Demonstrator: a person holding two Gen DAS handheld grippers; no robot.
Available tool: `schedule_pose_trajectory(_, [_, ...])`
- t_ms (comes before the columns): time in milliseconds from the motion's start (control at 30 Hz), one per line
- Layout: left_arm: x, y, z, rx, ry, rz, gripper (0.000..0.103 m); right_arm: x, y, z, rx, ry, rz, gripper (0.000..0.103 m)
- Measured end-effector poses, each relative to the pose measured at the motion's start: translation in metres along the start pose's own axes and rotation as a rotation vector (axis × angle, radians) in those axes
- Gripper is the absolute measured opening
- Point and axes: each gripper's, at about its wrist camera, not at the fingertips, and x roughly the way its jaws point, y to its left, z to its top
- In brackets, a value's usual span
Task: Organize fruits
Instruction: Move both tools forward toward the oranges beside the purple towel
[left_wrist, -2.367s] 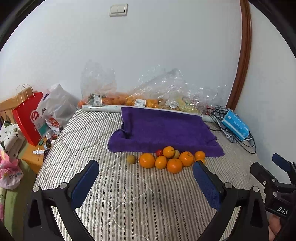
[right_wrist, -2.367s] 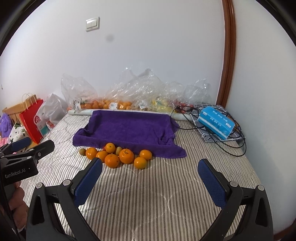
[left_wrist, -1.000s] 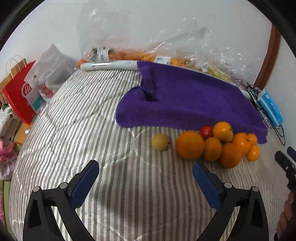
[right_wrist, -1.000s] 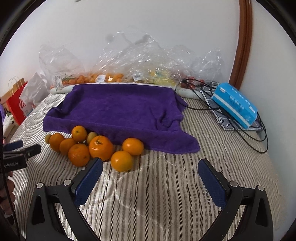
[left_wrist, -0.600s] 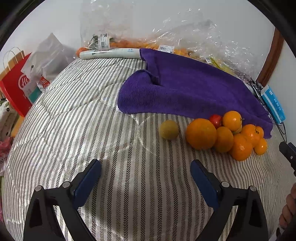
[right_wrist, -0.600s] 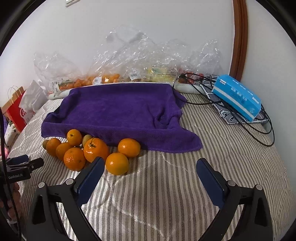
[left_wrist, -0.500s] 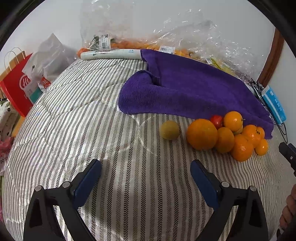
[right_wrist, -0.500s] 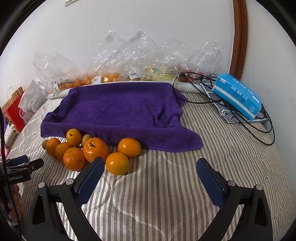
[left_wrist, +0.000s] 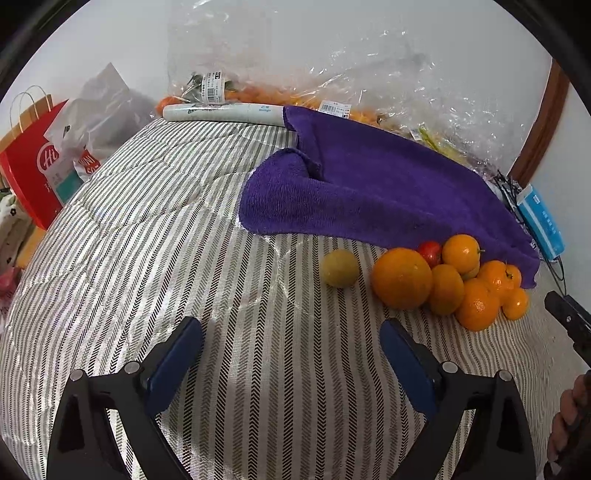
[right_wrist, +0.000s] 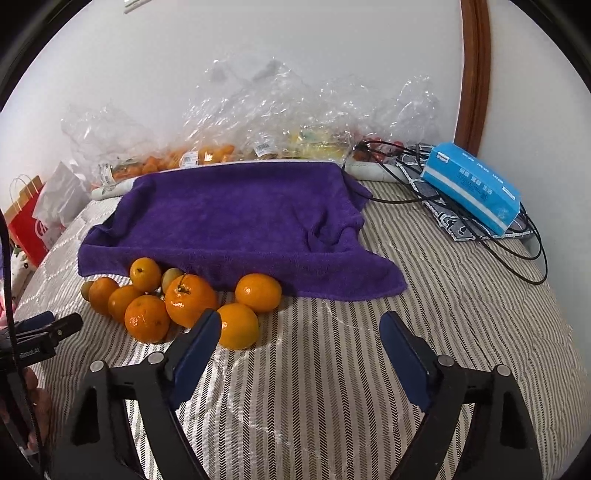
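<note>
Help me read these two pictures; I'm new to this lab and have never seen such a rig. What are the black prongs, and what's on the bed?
No robot here: a person holds a hand tool with two blue-padded fingers in each hand, each with a camera looking along them. One picture is from the left gripper, the other from the right gripper. Both are open and hold nothing. On the striped bed cover lies a purple towel, with a pile of oranges at its edge and a yellowish fruit slightly apart.
</note>
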Motion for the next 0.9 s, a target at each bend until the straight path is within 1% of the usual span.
schedule_pose_trajectory(67, [0.001, -0.002, 0.0, 0.012, 0.005, 0.009, 0.097, 0.0, 0.003, 0.0, 0.001, -0.003, -0.01, 0.083])
schedule_pose_trajectory(100, [0.001, -0.002, 0.0, 0.017, 0.007, 0.012, 0.097, -0.001, 0.003, 0.0, 0.008, -0.01, -0.018, 0.083])
schedule_pose_trajectory(267, [0.001, -0.002, -0.001, 0.023, 0.007, 0.009, 0.097, 0.0, 0.006, 0.001, 0.022, 0.02, 0.021, 0.082])
schedule_pose_trajectory(400, [0.0, 0.0, -0.001, 0.014, -0.001, -0.016, 0.097, 0.003, 0.01, 0.001, 0.018, 0.044, 0.028, 0.081])
schedule_pose_trajectory(500, [-0.001, 0.001, -0.002, 0.012, -0.005, -0.035, 0.097, 0.005, 0.013, 0.0, 0.012, 0.051, 0.025, 0.078])
schedule_pose_trajectory(567, [-0.002, 0.0, -0.002, 0.017, -0.005, -0.04, 0.096, 0.004, 0.014, -0.001, 0.015, 0.048, 0.025, 0.074])
schedule_pose_trajectory(700, [-0.002, -0.002, -0.002, 0.028, -0.006, -0.043, 0.093, 0.004, 0.012, 0.0, 0.058, 0.046, 0.079, 0.07])
schedule_pose_trajectory(767, [-0.003, -0.003, -0.003, 0.033, -0.006, -0.046, 0.092, 0.005, 0.01, 0.001, 0.071, 0.042, 0.086, 0.064])
schedule_pose_trajectory(900, [-0.003, -0.002, -0.002, 0.03, -0.008, -0.048, 0.091, 0.006, 0.006, 0.002, 0.102, 0.043, 0.104, 0.062])
